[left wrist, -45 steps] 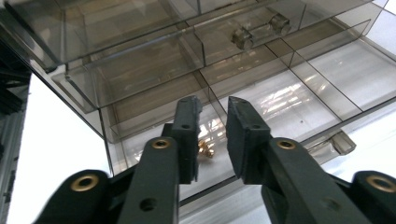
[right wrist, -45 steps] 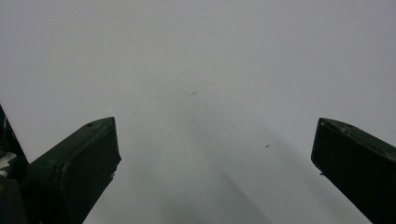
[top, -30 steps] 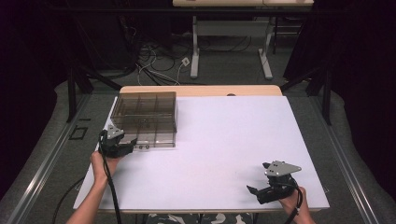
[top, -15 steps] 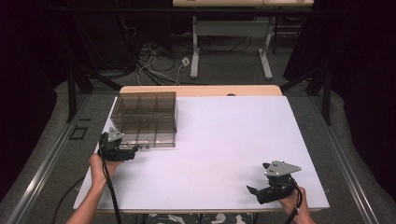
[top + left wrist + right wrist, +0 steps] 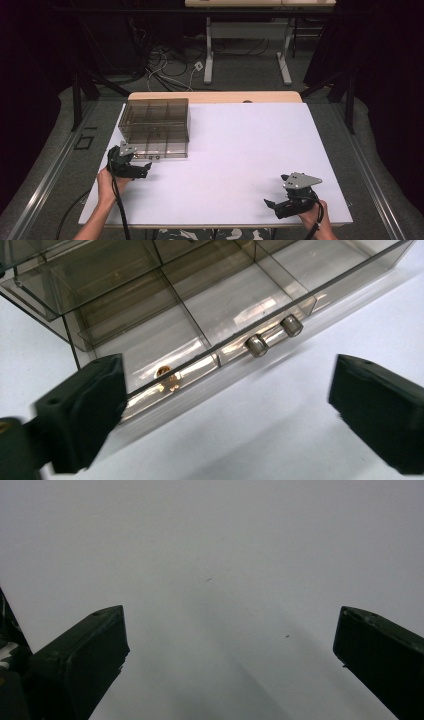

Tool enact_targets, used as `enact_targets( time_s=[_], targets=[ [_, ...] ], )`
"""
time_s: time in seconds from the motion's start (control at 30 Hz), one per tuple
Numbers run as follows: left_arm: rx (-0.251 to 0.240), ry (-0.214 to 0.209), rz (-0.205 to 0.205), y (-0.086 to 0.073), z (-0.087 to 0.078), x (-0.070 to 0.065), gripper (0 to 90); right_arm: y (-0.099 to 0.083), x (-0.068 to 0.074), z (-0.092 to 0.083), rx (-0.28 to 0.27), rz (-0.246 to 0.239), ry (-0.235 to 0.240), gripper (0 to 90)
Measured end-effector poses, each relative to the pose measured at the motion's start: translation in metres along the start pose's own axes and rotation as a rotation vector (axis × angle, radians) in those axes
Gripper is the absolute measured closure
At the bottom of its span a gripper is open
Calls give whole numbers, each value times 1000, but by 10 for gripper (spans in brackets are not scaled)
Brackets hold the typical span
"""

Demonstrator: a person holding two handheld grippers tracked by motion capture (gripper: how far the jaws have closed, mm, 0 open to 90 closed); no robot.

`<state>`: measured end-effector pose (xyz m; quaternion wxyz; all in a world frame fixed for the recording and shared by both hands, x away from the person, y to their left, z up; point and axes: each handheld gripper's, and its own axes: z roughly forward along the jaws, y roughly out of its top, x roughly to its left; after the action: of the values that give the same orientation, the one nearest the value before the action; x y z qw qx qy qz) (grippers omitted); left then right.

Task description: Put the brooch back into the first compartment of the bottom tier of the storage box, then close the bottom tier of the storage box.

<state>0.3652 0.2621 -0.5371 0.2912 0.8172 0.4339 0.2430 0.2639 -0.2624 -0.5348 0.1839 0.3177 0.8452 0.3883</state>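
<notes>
My left hand-held gripper (image 5: 142,167) sits just at the near front edge of the smoky clear compartment box (image 5: 156,127), its jaws spread wide and grasping nothing. The box stands on the white worktop (image 5: 250,150) toward the far left corner. In the left gripper view the box front (image 5: 210,305) lies between and beyond my jaws, with two small cylindrical knobs (image 5: 272,335) projecting from the drawer face and a small brass-coloured item (image 5: 162,372) inside the compartment nearest my left-hand jaw; what that item is I cannot tell. My right hand-held gripper (image 5: 272,205) rests well apart from the box, toward the near right corner of the worktop, its grey three-cornered plate (image 5: 301,180) uppermost. Its jaws are likewise spread wide and unloaded, with bare white surface (image 5: 225,580) between them.
</notes>
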Motion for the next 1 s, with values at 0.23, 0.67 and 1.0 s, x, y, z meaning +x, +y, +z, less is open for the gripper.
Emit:
enact_targets(
  time_s=[0.23, 0.67, 1.0],
  targets=[
    [19, -19, 5, 2, 3, -2, 0, -1, 0, 1, -9, -1, -8, 3],
    [12, -9, -24, 2, 1, -3, 326, -1, 0, 1, -7, 0, -8, 3],
    [30, -23, -11, 0, 6, -6, 709, 0, 0, -1, 1, 0, -8, 3]
  ],
)
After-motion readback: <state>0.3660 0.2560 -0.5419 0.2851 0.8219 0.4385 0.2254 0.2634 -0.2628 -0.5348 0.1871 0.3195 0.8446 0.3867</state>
